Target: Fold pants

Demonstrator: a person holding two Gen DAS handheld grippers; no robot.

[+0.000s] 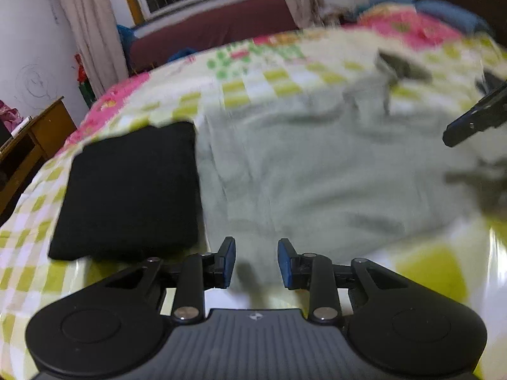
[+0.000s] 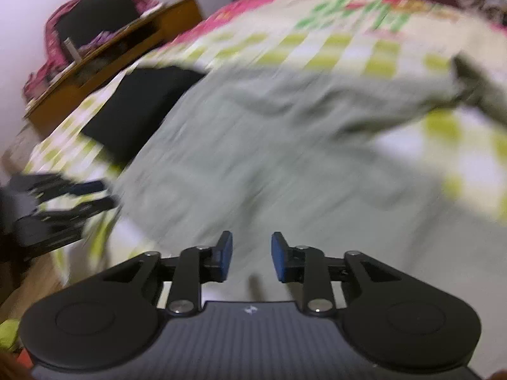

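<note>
Pale grey-green pants (image 1: 317, 164) lie spread and rumpled on a bed with a green-and-white checked sheet (image 1: 253, 82). My left gripper (image 1: 256, 247) hovers over the near edge of the pants, open, with nothing between its blue pads. In the right wrist view the pants (image 2: 253, 145) fill the middle, blurred. My right gripper (image 2: 252, 240) is above them, open and empty. The right gripper's fingers (image 1: 469, 120) show at the right edge of the left wrist view. At the left of the right wrist view, the left gripper (image 2: 79, 196) is seen.
A folded black garment (image 1: 126, 190) lies on the sheet against the left side of the pants, also seen as the black garment (image 2: 133, 107). A wooden desk (image 1: 38, 133) stands left of the bed. Pink bedding (image 1: 412, 22) is piled at the far end.
</note>
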